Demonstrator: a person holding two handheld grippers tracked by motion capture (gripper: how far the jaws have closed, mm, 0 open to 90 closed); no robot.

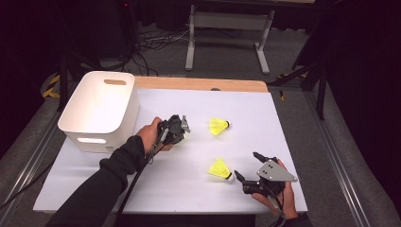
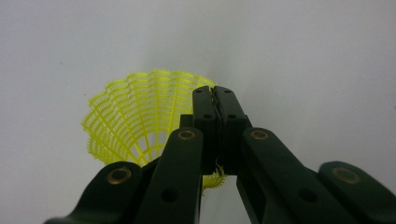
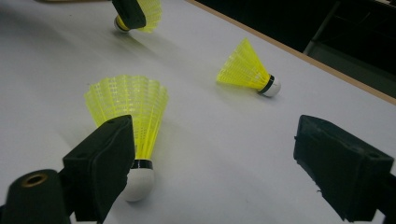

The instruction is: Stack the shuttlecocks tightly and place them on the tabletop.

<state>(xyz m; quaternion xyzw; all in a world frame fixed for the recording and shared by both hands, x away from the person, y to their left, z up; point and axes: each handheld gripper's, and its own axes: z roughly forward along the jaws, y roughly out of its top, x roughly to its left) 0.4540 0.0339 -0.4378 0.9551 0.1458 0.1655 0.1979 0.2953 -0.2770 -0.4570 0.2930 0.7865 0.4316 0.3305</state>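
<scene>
The left gripper (image 2: pixel 215 95) pinches the held shuttlecock (image 2: pixel 135 116) by its light, springy, crushable mesh skirt; its cork probably offers firmer purchase. The right gripper (image 3: pixel 224 154) stands open.

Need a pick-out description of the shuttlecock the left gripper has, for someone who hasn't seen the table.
Start at the white bin on the table's left; just right of it is the left gripper. Its jaws are shut on the rim of a yellow shuttlecock. The other two shuttlecocks lie loose on the white tabletop.
</scene>
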